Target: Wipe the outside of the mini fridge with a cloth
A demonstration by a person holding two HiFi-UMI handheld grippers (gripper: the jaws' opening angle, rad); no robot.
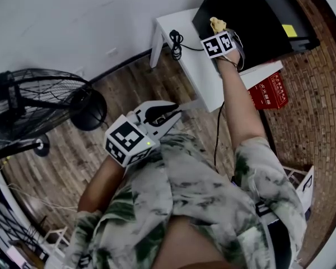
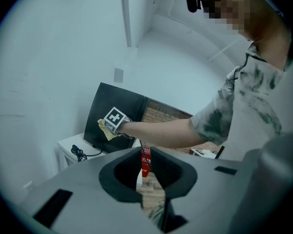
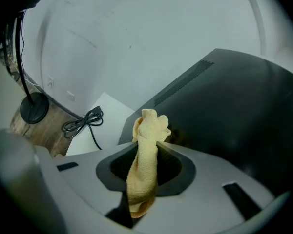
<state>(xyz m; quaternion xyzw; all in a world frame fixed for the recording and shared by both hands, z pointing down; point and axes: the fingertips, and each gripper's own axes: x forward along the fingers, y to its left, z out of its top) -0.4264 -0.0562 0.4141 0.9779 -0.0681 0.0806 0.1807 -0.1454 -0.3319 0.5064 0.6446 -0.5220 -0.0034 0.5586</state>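
Down by the chest, clear of the table (image 1: 199,74): left gripper (image 1: 176,115) pinched nearly together on nothing. Past the cable (image 1: 175,43) at the table's left edge: right gripper (image 3: 146,147) clamped on the cloth (image 3: 149,126), rolled lengthwise along the jaws, tuft pointing at the fridge's (image 3: 234,106) side. Risk: short tuft slipping back, bare jaws scraping.

The right arm stretched straight out to the mini fridge (image 1: 252,15), its claw (image 1: 215,29) clamped on a yellow cloth (image 3: 145,145) at the fridge's black side. The left arm was bent, its claw (image 1: 169,116) held by the chest, well back from the fridge, jaws together with nothing between them.
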